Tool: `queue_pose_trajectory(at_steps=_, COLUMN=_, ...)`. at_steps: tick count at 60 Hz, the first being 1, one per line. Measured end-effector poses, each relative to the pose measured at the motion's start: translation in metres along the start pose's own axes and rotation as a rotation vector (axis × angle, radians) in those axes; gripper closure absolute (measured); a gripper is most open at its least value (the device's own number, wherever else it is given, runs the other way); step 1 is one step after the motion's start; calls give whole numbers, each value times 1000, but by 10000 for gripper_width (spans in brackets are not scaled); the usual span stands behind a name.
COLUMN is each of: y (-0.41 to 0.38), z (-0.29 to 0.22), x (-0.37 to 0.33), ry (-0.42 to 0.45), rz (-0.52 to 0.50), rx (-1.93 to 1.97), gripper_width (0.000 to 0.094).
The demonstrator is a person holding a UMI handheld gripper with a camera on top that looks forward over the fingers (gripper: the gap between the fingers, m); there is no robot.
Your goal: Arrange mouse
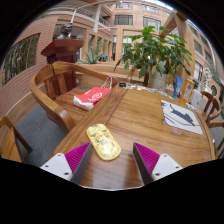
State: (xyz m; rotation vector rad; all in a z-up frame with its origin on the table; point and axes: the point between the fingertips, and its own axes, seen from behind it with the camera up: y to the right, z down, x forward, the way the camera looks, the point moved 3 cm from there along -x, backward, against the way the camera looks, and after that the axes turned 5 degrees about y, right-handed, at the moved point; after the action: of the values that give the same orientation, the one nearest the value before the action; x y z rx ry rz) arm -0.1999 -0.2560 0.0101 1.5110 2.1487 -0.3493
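Jaws open; yellow mouse between (on table).

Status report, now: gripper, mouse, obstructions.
Gripper open, holding nothing. Yellow mouse flat on wooden table, between the fingertips and just ahead. Path clear; mouse pad far off to one side.

The gripper's fingers are cut off at the near edge. The far chairs on the right are partly out of view; the paper's print is too small to read.
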Motion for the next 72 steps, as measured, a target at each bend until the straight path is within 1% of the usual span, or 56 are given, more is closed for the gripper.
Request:
queue_pose_trajectory(at_steps=3, y=-3, z=-3, x=12, ry=-8, rz=-3, rx=-10, gripper_width=88)
queue_pose_trajectory(at_steps=5, y=-4, z=-8, x=17, ry=-2, rz=-1, rx=-6, gripper_width=125)
queue_pose_trajectory(at_steps=11, y=4, z=-17, x=34, ry=-12, rz=29, rx=7, gripper_width=128)
queue_pose_trajectory(at_steps=15, y=4, z=-19, x=41, ry=-25, rz=17, rx=40, gripper_width=168)
queue_pose_trajectory(at_steps=21, y=2, z=-23, x=51, ry=-19, rz=-6, rx=50, gripper_width=293)
queue_pose_trajectory(at_steps=22, y=0, z=-24, x=52, ry=-17, rz=-14, rx=47, gripper_width=332)
queue_pose_trajectory(at_steps=24, y=-4, z=-24, x=54, ry=-11, rz=-33, rx=48, gripper_width=456)
queue_pose_trajectory(at_steps=26, y=-1, z=-25, x=55, ry=-6, rz=-21, rx=51, gripper_width=459)
queue_pose_trajectory(at_steps=30, y=-3, z=-27, x=54, ry=5, rz=-7, rx=24, gripper_width=495)
queue_pose_trajectory(at_steps=39, y=-2, z=-28, x=55, ry=-3, rz=5, rx=45, gripper_width=571)
queue_pose_trajectory(at_steps=44, y=-5, z=-42, x=52, ry=16, rz=-26, rx=45, gripper_width=576)
queue_pose_trajectory(at_steps=49, y=-7, z=-85, x=38, ry=103, rz=-73, rx=49, gripper_width=576)
queue_pose_trajectory(at_steps=52, y=-2, z=-123, x=25, ry=169, rz=-102, rx=51, gripper_width=574)
queue_pose_trajectory(at_steps=55, y=8, z=-166, x=11, ry=252, rz=-117, rx=53, gripper_width=575)
queue_pose_trajectory(at_steps=60, y=44, z=-239, x=-16, ry=401, rz=-99, rx=38, gripper_width=573)
queue_pose_trajectory(at_steps=62, y=59, z=-267, x=-23, ry=448, rz=-86, rx=38, gripper_width=574)
queue_pose_trajectory(at_steps=64, y=81, z=-284, x=-30, ry=492, rz=-69, rx=42, gripper_width=575)
queue_pose_trajectory(at_steps=68, y=126, z=-308, x=-29, ry=533, rz=-30, rx=57, gripper_width=576)
queue_pose_trajectory(at_steps=70, y=150, z=-309, x=-26, ry=536, rz=3, rx=64, gripper_width=578)
queue_pose_trajectory(at_steps=72, y=174, z=-317, x=-14, ry=518, rz=38, rx=68, gripper_width=578)
